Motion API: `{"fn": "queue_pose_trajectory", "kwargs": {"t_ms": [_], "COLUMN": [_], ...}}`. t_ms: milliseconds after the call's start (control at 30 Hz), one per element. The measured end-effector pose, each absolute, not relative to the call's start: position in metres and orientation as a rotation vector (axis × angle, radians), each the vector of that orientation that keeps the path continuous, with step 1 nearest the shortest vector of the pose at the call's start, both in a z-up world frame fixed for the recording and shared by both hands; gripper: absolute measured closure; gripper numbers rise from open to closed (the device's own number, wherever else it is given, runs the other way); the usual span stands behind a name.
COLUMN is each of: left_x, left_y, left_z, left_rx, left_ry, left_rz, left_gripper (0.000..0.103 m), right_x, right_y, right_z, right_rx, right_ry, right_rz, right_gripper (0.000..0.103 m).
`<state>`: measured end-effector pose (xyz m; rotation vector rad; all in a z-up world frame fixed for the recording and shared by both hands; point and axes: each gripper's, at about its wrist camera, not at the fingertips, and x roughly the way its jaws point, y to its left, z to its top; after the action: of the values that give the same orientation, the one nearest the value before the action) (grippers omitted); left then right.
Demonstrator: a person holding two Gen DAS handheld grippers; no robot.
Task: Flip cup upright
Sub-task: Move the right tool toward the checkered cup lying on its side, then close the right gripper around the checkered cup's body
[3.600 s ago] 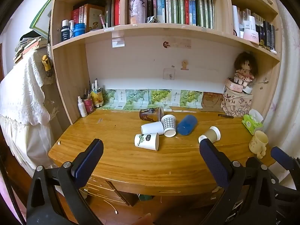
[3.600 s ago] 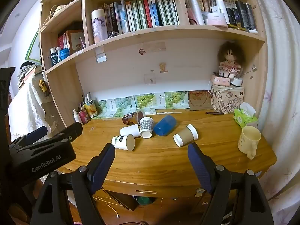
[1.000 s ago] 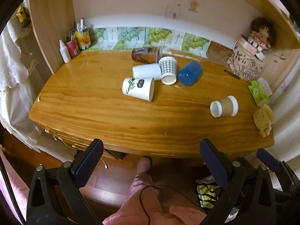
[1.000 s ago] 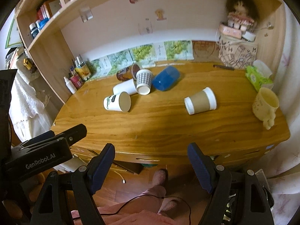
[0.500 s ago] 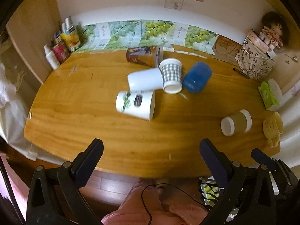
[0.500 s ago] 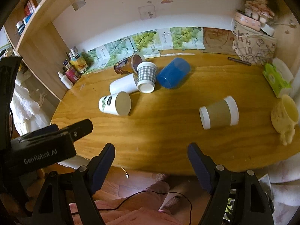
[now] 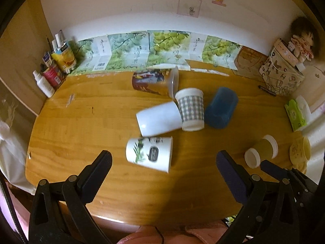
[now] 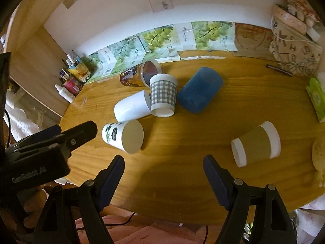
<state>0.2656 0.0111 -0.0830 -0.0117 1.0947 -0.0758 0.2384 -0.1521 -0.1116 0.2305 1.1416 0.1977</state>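
Several cups lie on their sides on the wooden desk (image 7: 71,134). A white cup with a leaf print (image 7: 149,154) (image 8: 121,136) lies nearest. Behind it lie a plain white cup (image 7: 158,119) (image 8: 132,106), a checked cup (image 7: 191,109) (image 8: 163,95), a blue cup (image 7: 221,107) (image 8: 200,90) and a dark printed cup (image 7: 155,80) (image 8: 140,75). A brown cup with a white rim (image 7: 262,151) (image 8: 257,143) lies to the right. My left gripper (image 7: 163,164) is open, just in front of the leaf-print cup. My right gripper (image 8: 163,169) is open and empty above the desk's front.
A yellow mug (image 7: 300,150) stands at the far right edge. A green tissue pack (image 7: 295,112), a patterned bag (image 7: 282,79) with a doll, and a pen (image 8: 279,70) are at the back right. Bottles and tubes (image 7: 53,69) crowd the back left corner.
Both grippers have moved forward and down over the desk, so the cups look larger and closer. The cups have not moved. Both grippers stay open.
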Motion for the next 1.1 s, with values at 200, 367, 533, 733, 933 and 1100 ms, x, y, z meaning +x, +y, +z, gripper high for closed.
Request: {"fn": "queue_pose_trajectory", "kwargs": {"t_ms": [200,367,533,733,933,1100], "left_x": [0.288,0.303,0.315,0.326,0.337,0.348], "left_y": [0.018,0.026,0.033,0.037,0.040,0.043], "left_z": [-0.081,-0.082,-0.084,-0.088,-0.095,-0.103], "left_rx": [0.016,0.003,-0.007,-0.012,-0.032,-0.038], "left_ry": [1.078,1.067,1.058,1.045,1.057,1.083], "left_rz": [-0.065,-0.074,-0.090,-0.138,-0.201,-0.207], "left_gripper": [0.001,0.001,0.001,0.001,0.001,0.001], "right_x": [0.273,0.300,0.323,0.348,0.368,0.380], "right_y": [-0.150,-0.148,-0.144,-0.144,-0.145,-0.147], "right_z": [-0.124,-0.135,-0.148,-0.167,-0.189,-0.206], "right_rx": [0.291,0.355,0.421,0.483,0.547,0.589], "right_ry": [1.193,1.221,1.246,1.280,1.317,1.354], "right_rz": [0.214,0.215,0.218,0.194,0.171,0.161], "right_gripper": [0.022,0.022,0.022,0.022,0.022,0.022]}}
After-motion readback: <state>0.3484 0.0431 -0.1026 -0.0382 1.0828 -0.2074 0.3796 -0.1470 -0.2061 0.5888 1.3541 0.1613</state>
